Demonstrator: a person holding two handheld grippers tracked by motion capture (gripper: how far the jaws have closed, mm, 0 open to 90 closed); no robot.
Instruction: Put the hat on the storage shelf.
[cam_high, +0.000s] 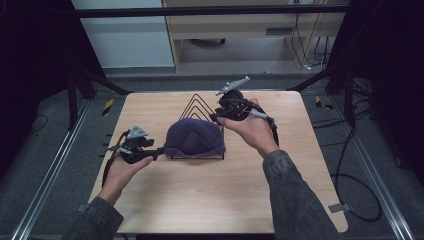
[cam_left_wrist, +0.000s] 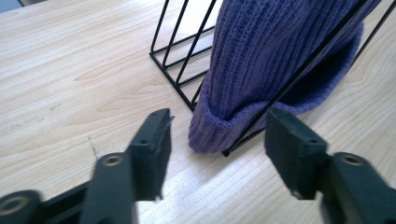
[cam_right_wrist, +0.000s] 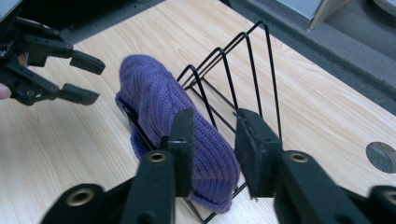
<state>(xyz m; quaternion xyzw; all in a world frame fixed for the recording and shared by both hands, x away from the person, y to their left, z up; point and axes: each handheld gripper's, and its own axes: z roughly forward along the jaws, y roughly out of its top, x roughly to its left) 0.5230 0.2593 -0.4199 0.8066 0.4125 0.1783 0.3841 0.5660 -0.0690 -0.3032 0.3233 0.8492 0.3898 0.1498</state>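
A purple knit beanie (cam_high: 192, 137) lies draped over the front of a black wire rack (cam_high: 197, 102) with triangular dividers, in the middle of the wooden table (cam_high: 200, 200). My left gripper (cam_high: 161, 151) is open at the beanie's left edge. In the left gripper view the folded brim (cam_left_wrist: 210, 133) and a rack wire (cam_left_wrist: 175, 51) sit just ahead of the left gripper (cam_left_wrist: 218, 115), between its spread jaws. My right gripper (cam_high: 216, 119) hovers over the rack's right rear. In its own view the right gripper (cam_right_wrist: 215, 116) is open above the beanie (cam_right_wrist: 154, 98) with nothing between the jaws.
The rack's rear dividers (cam_right_wrist: 252, 60) stand bare behind the beanie. A round hole (cam_right_wrist: 382, 156) is set into the tabletop on the right. Cables (cam_high: 350, 195) lie on the floor right of the table, and a cabinet (cam_high: 250, 25) stands beyond the far edge.
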